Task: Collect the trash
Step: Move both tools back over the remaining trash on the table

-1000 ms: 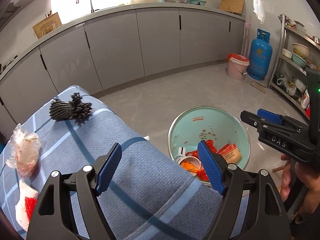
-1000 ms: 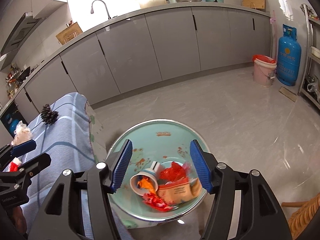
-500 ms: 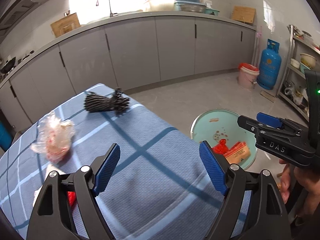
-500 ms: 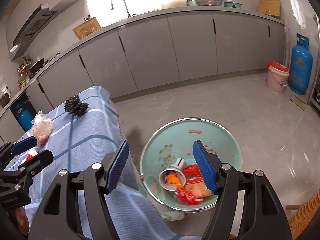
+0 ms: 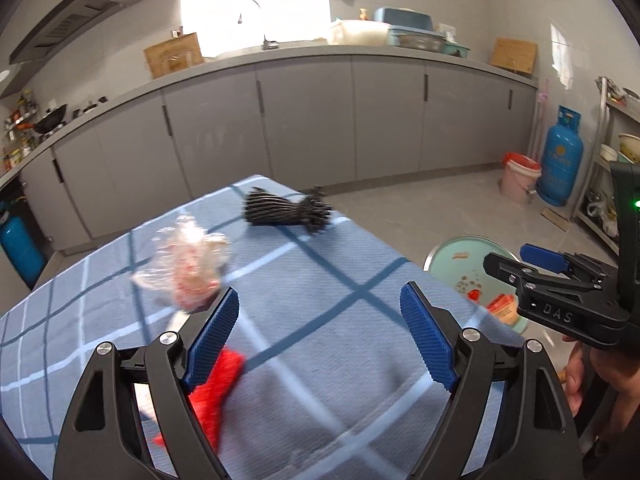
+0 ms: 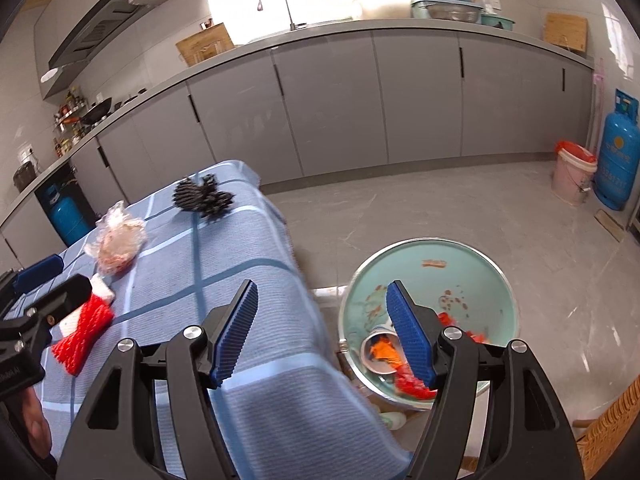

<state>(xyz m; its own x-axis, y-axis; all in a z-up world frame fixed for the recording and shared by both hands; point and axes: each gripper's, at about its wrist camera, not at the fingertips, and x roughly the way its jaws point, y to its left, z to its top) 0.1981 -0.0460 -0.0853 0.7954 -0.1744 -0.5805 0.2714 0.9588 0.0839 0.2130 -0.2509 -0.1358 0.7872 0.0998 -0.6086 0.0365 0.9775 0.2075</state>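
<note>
Both grippers have swung from the trash-filled mint-green round basin (image 6: 472,264) on the floor back over the blue-checked tabletop (image 5: 320,300), left gripper (image 5: 320,336) jaws apart nearing red foam netting (image 5: 216,384), right gripper (image 6: 324,332) jaws apart, empty.

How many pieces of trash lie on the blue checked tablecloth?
3: black striped bundle at the far edge, crumpled clear plastic bag mid-cloth, red foam net nearest the left gripper. Others may be hidden.
</note>
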